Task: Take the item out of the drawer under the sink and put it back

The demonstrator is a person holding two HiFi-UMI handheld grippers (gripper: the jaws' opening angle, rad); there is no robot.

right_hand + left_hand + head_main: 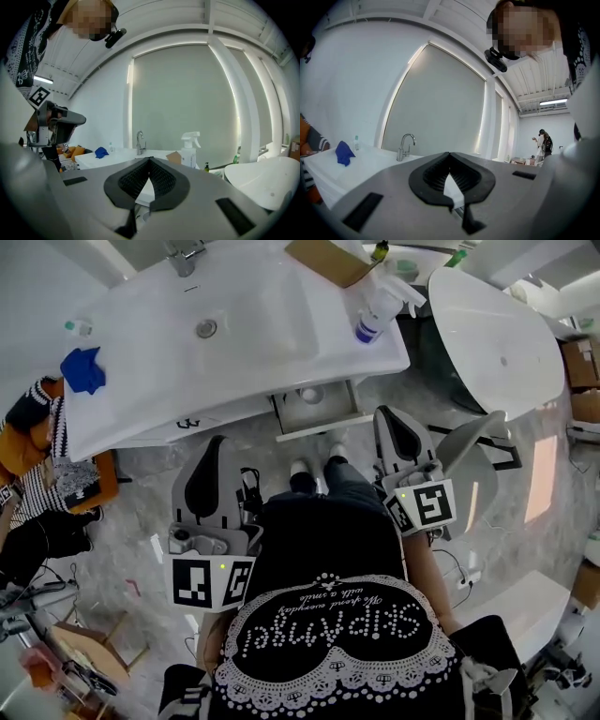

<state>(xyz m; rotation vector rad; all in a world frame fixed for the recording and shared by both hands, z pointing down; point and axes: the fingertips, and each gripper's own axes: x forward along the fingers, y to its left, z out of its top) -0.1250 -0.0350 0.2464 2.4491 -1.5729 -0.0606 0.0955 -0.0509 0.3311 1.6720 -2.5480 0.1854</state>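
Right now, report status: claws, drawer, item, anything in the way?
Left claw shut, empty. Right claw shut, empty. Drawer open under the sink, round white item inside. Nothing seen between claws and drawer.

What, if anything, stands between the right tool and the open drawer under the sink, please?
Nothing visible does. The right tool, shut and empty, hangs short of the open drawer; only bare floor lies between them.

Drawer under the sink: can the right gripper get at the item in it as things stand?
Probably yes. The drawer stands open, the small white item lies uncovered, and nothing stands between it and the right gripper, though its jaws are shut.
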